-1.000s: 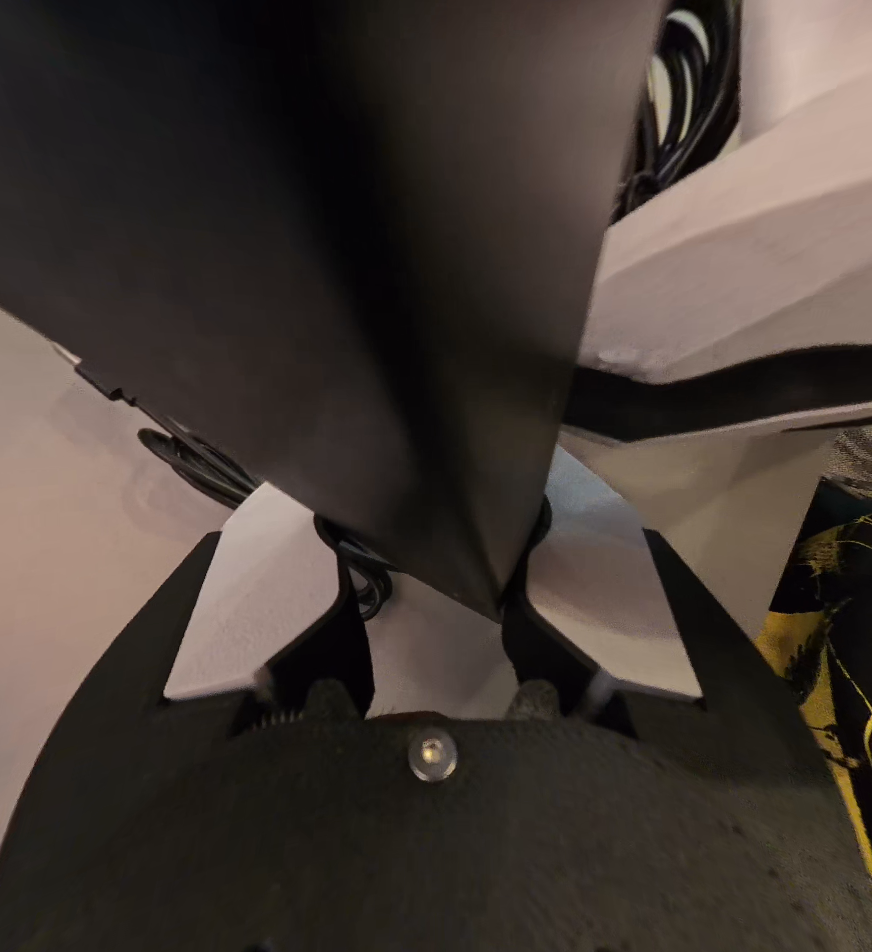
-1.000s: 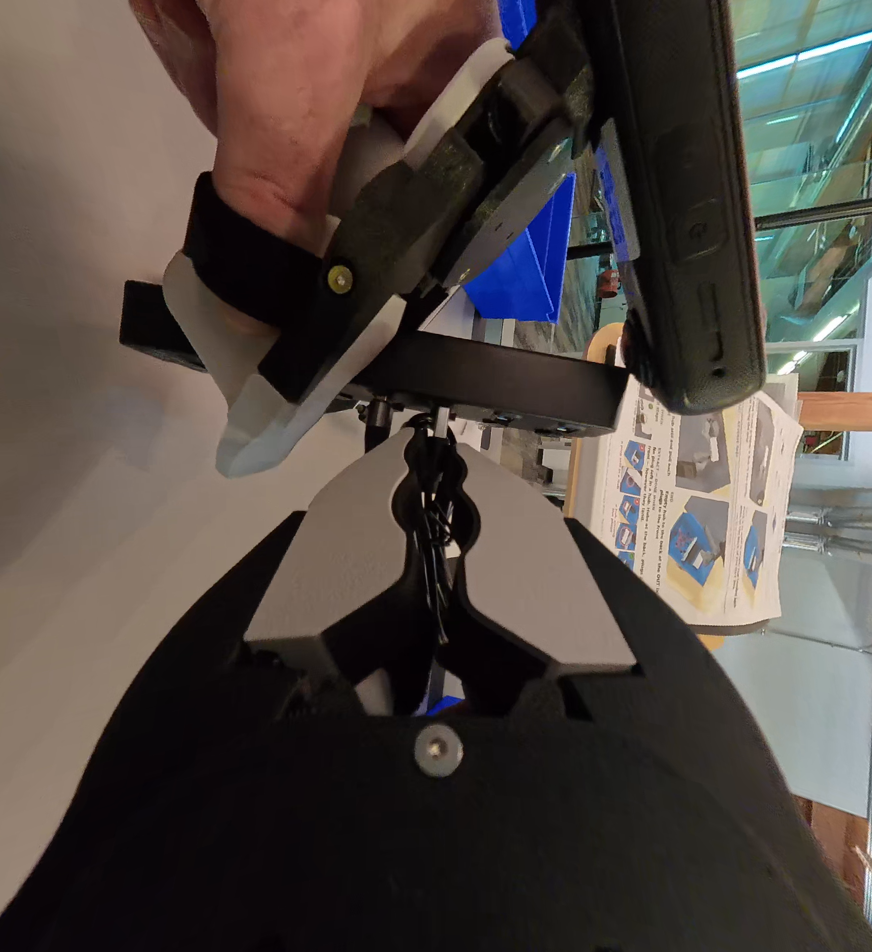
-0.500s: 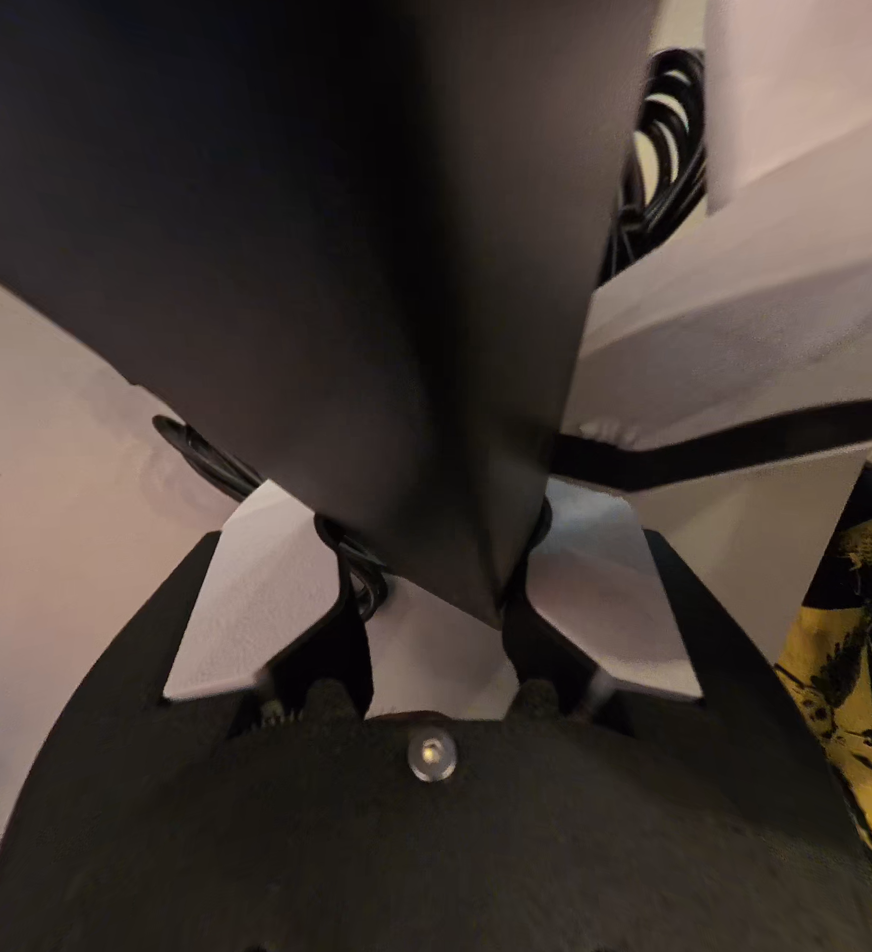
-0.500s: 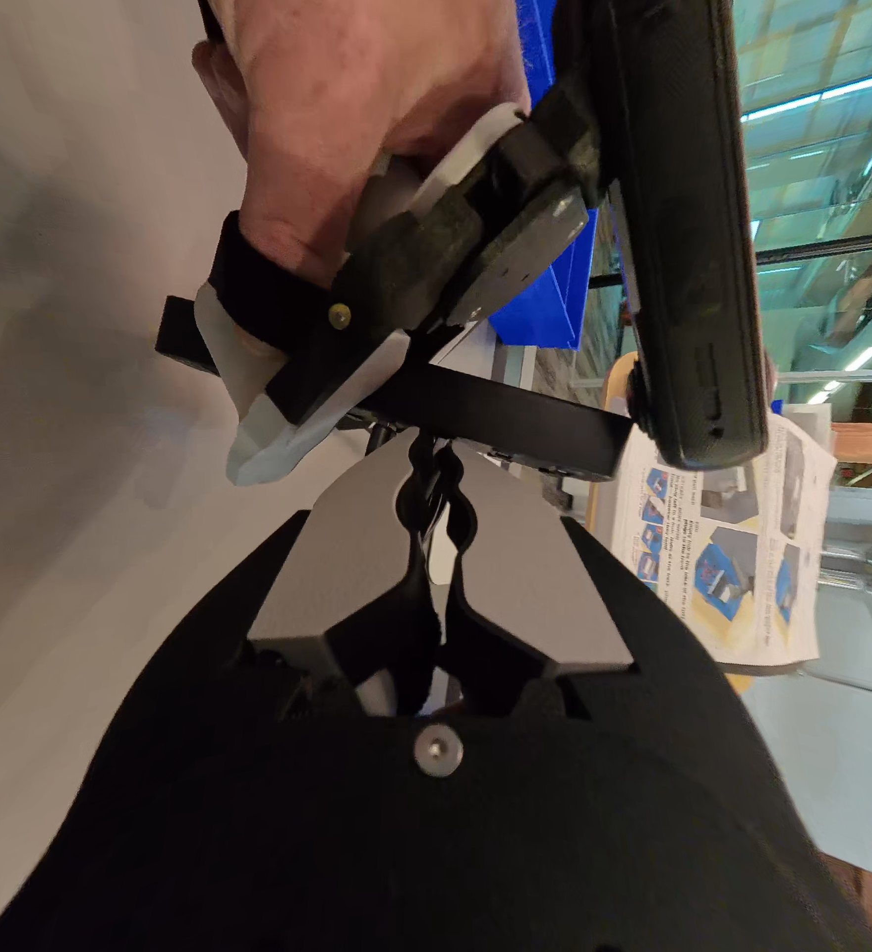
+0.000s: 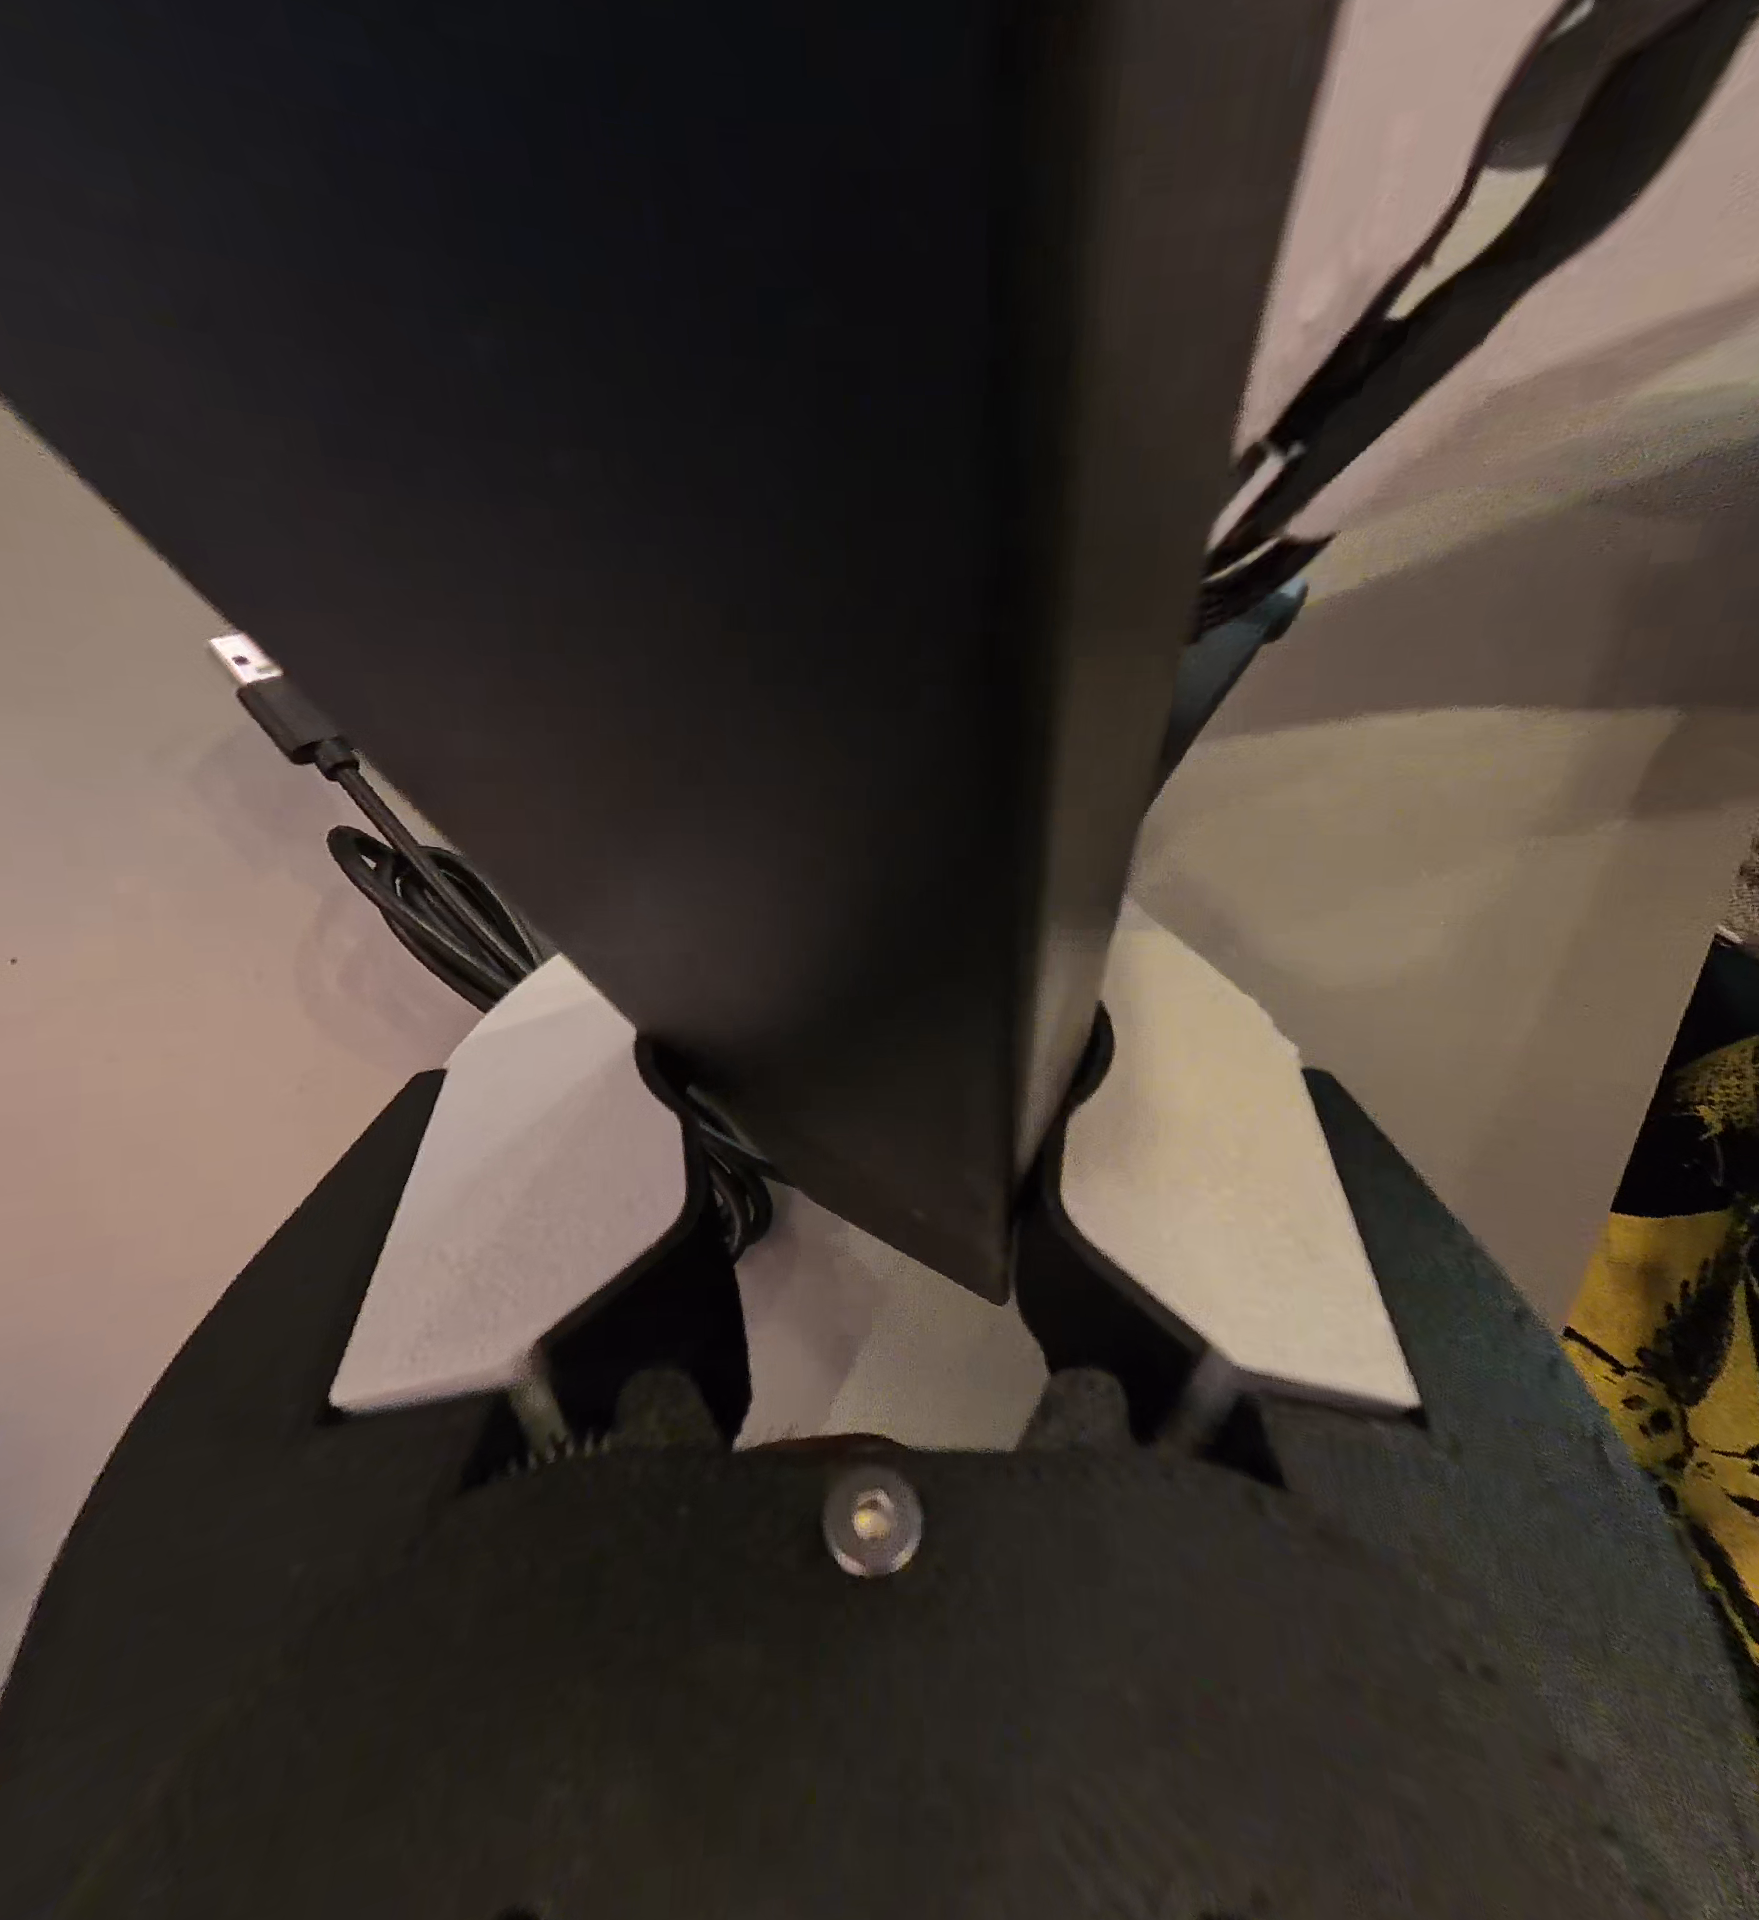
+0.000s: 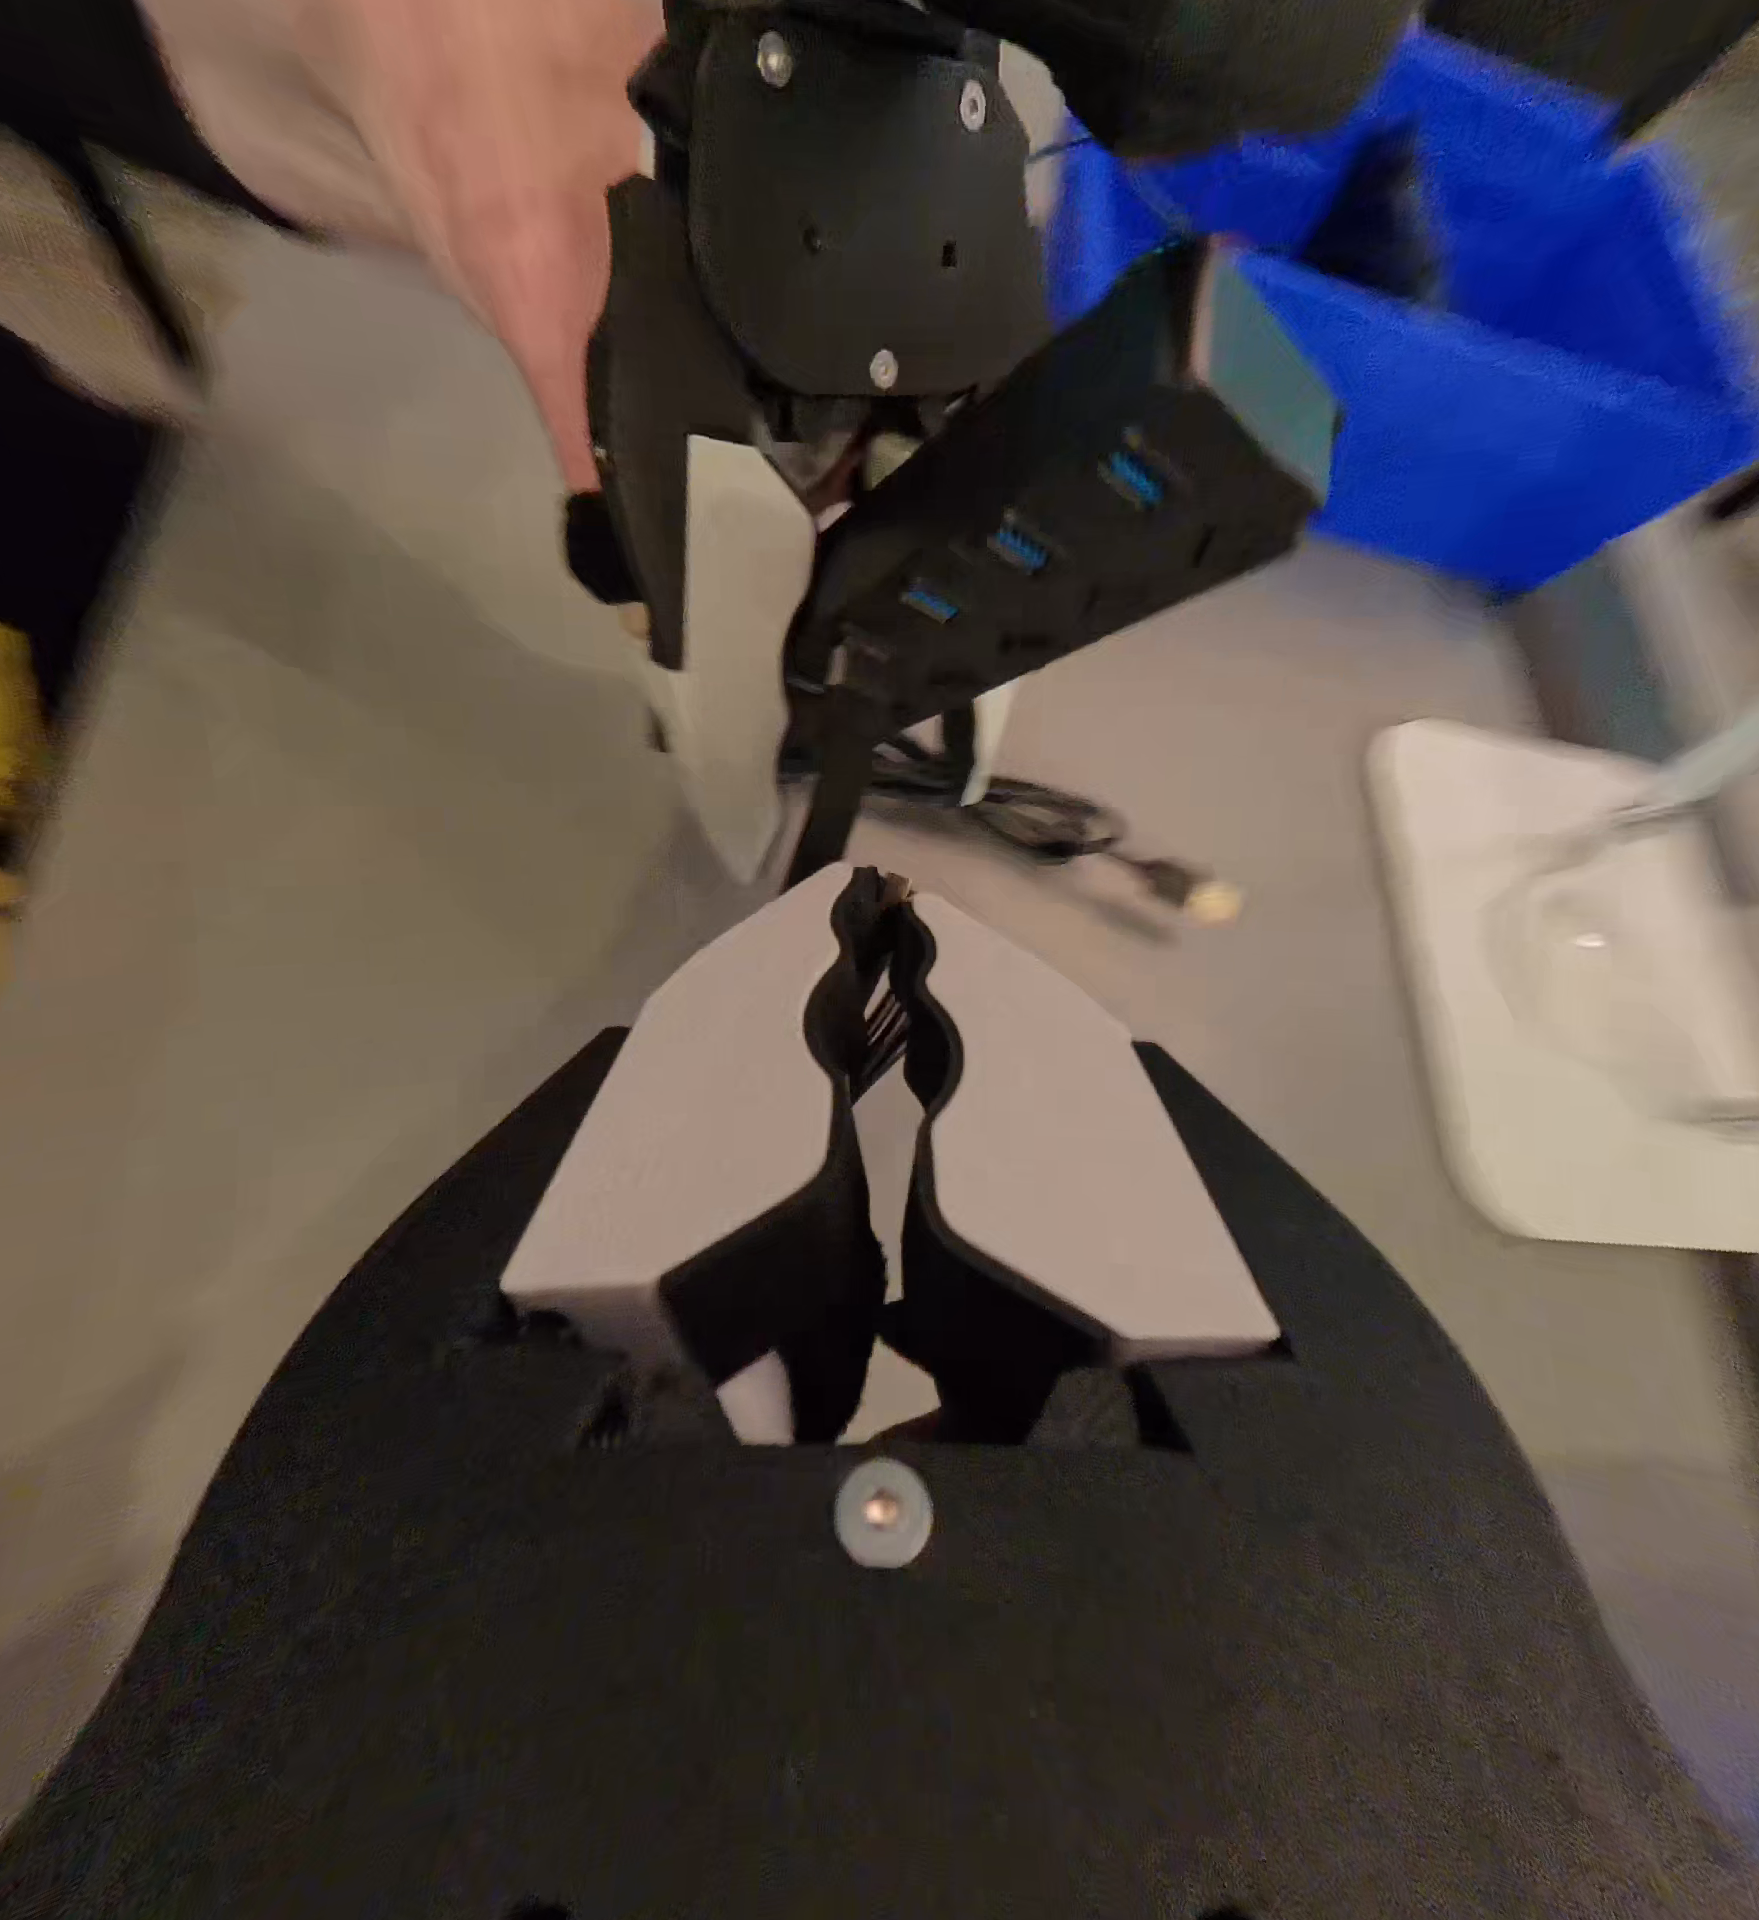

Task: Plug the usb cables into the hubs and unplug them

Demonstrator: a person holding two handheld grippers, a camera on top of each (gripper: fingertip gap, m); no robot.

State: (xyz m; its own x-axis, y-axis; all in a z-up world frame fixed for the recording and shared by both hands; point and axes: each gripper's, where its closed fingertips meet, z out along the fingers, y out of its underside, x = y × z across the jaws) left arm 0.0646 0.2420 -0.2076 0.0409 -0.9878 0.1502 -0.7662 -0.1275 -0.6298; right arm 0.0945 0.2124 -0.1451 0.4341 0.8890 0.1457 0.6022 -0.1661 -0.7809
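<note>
My left gripper point(image 5: 859, 945) is shut on a large black USB hub point(image 5: 646, 468) that fills the left wrist view, and both pads press its sides. In the right wrist view the hub point(image 6: 1062, 540) is held tilted above the table by the left gripper point(image 6: 864, 769), its blue ports facing me. My right gripper point(image 6: 880, 894) is shut a short way below the hub. A thin black USB cable end point(image 6: 870, 894) with a pale tip pokes out between its fingertips. Another black lead point(image 6: 833, 769) hangs from the hub's lower end.
A coiled black cable point(image 5: 428, 904) with a USB plug point(image 5: 262, 691) lies on the pale table point(image 5: 75, 987); it also shows in the right wrist view point(image 6: 1020, 821). A blue bin point(image 6: 1477, 395) stands behind and a white stand base point(image 6: 1581, 987) at right. A person's hand point(image 6: 439, 177) grips the left gripper. Spacing between my two grippers at the tips: around 8 centimetres. To the white stand base point(image 6: 1581, 987): left tips about 30 centimetres, right tips about 35 centimetres.
My right gripper has drawn back from the hub's port side and its view has swung round, and the jaws have closed tighter on the cable end. The hub has turned in the left gripper's hold.
</note>
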